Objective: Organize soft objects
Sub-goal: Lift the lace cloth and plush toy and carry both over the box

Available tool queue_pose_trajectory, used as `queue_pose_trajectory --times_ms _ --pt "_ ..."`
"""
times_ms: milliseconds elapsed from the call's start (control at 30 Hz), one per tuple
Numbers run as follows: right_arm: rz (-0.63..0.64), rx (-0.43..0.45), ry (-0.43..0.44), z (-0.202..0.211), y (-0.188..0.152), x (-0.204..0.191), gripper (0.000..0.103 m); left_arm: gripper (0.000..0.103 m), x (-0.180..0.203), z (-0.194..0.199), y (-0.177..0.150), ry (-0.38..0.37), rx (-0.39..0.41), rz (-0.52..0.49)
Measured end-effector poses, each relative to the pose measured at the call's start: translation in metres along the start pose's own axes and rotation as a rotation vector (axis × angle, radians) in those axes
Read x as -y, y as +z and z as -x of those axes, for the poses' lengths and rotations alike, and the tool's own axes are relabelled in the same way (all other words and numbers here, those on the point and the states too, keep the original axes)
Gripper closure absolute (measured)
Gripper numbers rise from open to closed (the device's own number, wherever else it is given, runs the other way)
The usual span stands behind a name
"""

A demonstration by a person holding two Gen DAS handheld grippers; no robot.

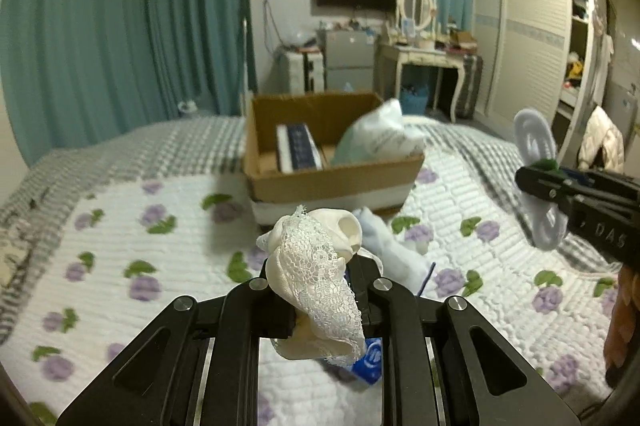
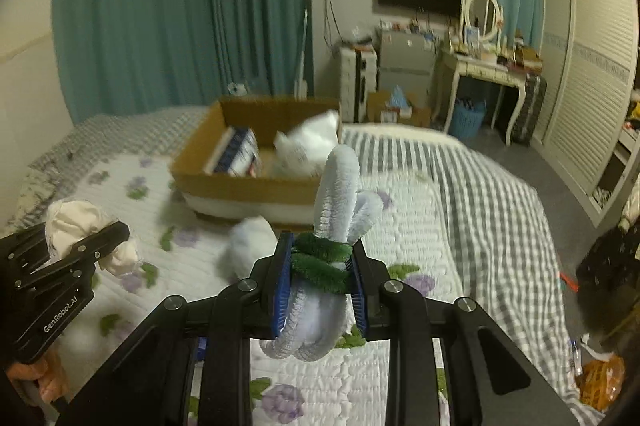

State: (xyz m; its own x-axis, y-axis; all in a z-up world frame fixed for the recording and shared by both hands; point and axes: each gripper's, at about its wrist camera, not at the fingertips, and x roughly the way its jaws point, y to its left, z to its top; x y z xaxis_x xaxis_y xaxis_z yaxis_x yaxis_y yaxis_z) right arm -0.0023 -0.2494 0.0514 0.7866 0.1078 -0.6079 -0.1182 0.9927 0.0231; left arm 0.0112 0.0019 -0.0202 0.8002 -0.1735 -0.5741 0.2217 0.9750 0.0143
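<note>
Lace cloth (image 1: 316, 266) – left gripper (image 1: 320, 278), chenille loops (image 2: 332, 222) – right gripper (image 2: 320, 266)

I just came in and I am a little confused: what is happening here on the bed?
A person is tidying soft things with two handheld grippers. The left gripper is shut on a cream lace cloth; the right gripper is shut on a pale blue chenille bundle. Both are held above the floral quilt, short of the cardboard box, which already holds two packs.

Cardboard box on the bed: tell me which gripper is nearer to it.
Hard to call; the right looks slightly nearer. The right gripper, holding the fuzzy white bundle, sits right of the cardboard box. The left gripper, holding the cream lace cloth, faces the box's front.
</note>
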Motion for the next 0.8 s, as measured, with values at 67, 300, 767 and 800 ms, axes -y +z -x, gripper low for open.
queue_pose_trajectory --times_ms 67,300,767,800 --pt "0.002 0.035 0.013 0.019 0.009 -0.001 0.077 0.086 -0.004 0.019 0.007 0.007 0.024 0.002" --pt "0.025 0.164 0.073 0.081 0.045 -0.015 0.077 0.086 -0.010 0.068 0.043 -0.006 0.110 0.025" --pt "0.077 0.372 0.106 0.133 0.134 -0.039 0.077 0.086 -0.014 0.101 0.142 -0.038 0.324 0.016" --pt "0.078 0.382 0.108 0.130 0.140 -0.040 0.077 0.086 -0.014 0.099 0.148 -0.037 0.334 0.014"
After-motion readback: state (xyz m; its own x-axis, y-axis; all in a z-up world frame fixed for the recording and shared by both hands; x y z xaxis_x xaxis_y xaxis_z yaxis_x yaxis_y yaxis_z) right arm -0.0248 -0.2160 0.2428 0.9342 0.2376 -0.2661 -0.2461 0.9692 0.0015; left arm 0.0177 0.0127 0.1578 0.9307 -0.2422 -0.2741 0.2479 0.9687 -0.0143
